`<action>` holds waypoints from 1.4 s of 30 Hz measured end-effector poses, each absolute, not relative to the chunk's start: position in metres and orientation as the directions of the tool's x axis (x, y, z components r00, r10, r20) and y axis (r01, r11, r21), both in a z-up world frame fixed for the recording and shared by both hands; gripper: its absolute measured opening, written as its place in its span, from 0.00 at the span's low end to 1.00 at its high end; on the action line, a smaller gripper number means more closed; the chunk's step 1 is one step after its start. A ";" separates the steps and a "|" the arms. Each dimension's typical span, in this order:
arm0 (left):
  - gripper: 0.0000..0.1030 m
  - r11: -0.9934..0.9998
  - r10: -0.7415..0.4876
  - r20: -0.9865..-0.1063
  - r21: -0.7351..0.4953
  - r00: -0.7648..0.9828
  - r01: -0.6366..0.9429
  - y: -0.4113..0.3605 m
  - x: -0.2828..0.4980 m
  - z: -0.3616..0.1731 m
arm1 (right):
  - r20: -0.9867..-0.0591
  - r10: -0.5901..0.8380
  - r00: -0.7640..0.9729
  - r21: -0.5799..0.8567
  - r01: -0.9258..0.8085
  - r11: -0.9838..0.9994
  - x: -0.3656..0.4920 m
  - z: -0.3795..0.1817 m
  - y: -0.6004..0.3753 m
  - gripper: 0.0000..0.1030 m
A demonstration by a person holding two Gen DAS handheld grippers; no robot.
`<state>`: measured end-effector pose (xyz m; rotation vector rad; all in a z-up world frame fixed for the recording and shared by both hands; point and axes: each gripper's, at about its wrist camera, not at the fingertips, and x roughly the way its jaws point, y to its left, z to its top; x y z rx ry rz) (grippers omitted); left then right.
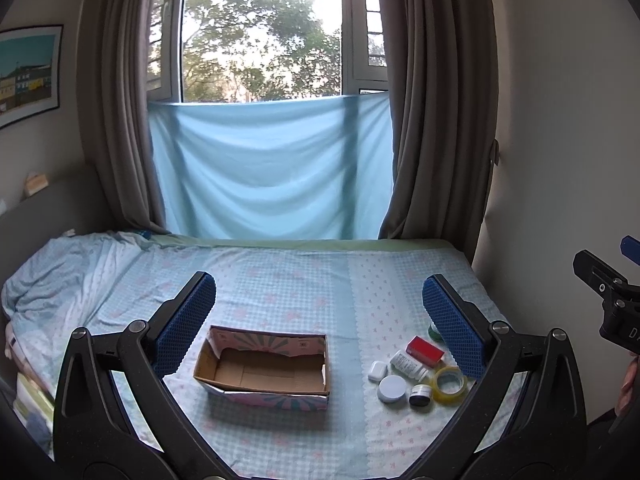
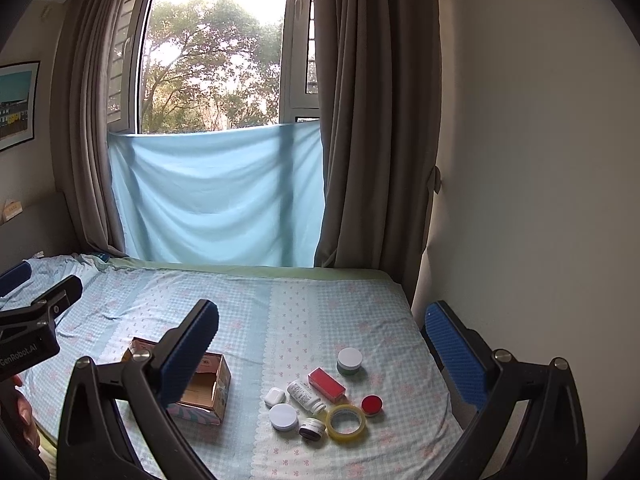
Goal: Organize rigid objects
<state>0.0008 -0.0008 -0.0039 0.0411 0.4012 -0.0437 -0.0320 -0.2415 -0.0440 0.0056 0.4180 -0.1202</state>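
Both grippers hang above the bed (image 2: 280,304) with fingers spread wide, holding nothing. In the left wrist view the left gripper (image 1: 320,320) frames an open cardboard box (image 1: 264,368) at lower centre, its inside bare. The right gripper (image 2: 322,344) looks down on the small things gathered at lower centre of its frame, right of the box (a tidy little cluster): a roll of yellow tape (image 2: 346,423), a white pill bottle (image 2: 306,396) lying on its side, a red box (image 2: 326,384) just beside it, a white earbud case (image 2: 274,396), a flat white-lidded jar (image 2: 283,417), a small dark jar (image 2: 312,428), a red-lidded tin (image 2: 371,405) and, farther back, a green jar with a white lid (image 2: 349,361).
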 end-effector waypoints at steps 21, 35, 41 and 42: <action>1.00 0.993 -0.051 -0.488 0.072 0.871 0.099 0.000 0.021 -0.020 | -0.448 -0.109 0.887 0.027 0.135 0.990 -0.024 -0.047 -0.260 1.00; 1.00 0.929 -0.154 -0.707 0.135 0.691 0.345 -0.036 0.094 -0.165 | -0.587 -0.073 0.806 0.025 0.108 0.994 0.046 -0.117 -0.293 1.00; 1.00 0.898 -0.176 -0.793 0.113 0.584 0.425 -0.065 0.123 -0.244 | -0.657 -0.011 0.754 0.026 0.037 0.999 0.093 -0.166 -0.308 1.00; 1.00 0.893 -0.178 -0.802 0.112 0.570 0.436 -0.069 0.128 -0.255 | -0.671 -0.008 0.742 0.022 0.031 0.999 0.102 -0.175 -0.311 1.00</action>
